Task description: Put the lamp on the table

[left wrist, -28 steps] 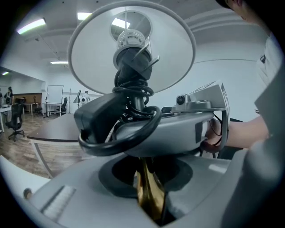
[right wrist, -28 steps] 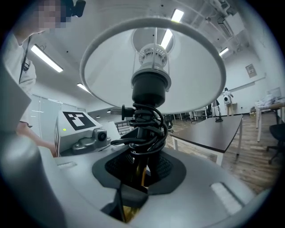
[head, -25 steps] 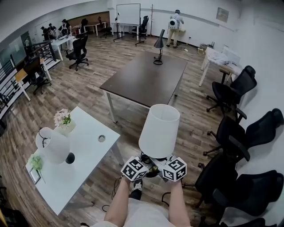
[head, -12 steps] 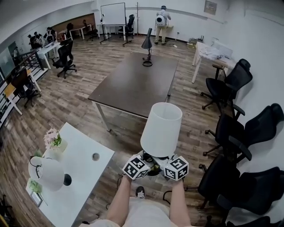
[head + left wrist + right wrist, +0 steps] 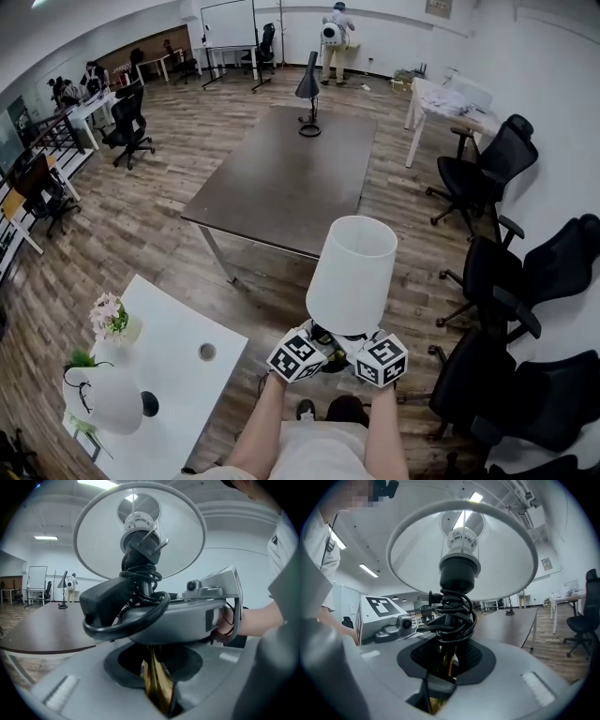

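Note:
I hold a lamp with a white shade (image 5: pixel 352 275) in front of me, upright above the wooden floor. Its brass stem (image 5: pixel 157 686) sits between the jaws of my left gripper (image 5: pixel 319 345), which is shut on it. From the other side my right gripper (image 5: pixel 356 347) is shut on the same stem (image 5: pixel 443 660). A black cord (image 5: pixel 452 616) is wound round the stem under the shade (image 5: pixel 459 550). The dark brown table (image 5: pixel 281 178) lies ahead, with its near edge a short way beyond the lamp.
A black desk lamp (image 5: pixel 307 94) stands at the dark table's far end. A white table (image 5: pixel 178 375) with flowers (image 5: pixel 111 314) and a white lamp is at the lower left. Several black office chairs (image 5: pixel 497 272) line the right side. A person (image 5: pixel 335 28) stands by the back wall.
The view has moved forward toward the dark table, and the white table has slid down to the lower left. Both grippers still hold the lamp the same way.

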A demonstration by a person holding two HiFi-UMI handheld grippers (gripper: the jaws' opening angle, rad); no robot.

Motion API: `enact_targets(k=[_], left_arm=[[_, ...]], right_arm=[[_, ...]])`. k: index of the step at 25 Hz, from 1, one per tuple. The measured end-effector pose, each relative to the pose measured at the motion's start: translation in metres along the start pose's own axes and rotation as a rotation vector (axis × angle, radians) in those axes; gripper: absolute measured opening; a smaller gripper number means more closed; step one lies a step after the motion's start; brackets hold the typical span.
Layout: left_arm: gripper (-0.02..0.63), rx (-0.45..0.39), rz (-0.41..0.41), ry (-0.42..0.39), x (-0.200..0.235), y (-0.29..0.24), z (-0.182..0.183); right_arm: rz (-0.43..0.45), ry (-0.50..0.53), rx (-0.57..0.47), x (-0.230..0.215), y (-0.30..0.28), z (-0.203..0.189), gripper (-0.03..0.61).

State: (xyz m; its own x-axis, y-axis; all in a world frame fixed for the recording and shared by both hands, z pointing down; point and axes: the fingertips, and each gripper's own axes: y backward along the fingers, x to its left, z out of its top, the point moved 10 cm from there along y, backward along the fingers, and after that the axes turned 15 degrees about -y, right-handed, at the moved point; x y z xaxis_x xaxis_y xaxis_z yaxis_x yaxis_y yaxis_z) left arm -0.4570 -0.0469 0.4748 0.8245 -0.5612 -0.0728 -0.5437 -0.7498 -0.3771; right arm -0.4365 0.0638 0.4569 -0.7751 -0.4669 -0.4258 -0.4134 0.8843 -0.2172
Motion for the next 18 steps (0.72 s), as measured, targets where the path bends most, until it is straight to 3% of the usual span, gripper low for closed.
enact_targets(k=[9, 18], left_arm=[[0.09, -0.02, -0.056, 0.008, 0.025, -0.037, 0.003], [0.09, 0.005, 0.026, -0.034, 0.098, -0.073, 0.028]], right_arm=[[-0.041, -0.013, 0.009, -0.038, -0.003, 0.013, 0.123], [0.045, -0.007, -0.036, -0.103, -0.042, 0.064, 0.123]])
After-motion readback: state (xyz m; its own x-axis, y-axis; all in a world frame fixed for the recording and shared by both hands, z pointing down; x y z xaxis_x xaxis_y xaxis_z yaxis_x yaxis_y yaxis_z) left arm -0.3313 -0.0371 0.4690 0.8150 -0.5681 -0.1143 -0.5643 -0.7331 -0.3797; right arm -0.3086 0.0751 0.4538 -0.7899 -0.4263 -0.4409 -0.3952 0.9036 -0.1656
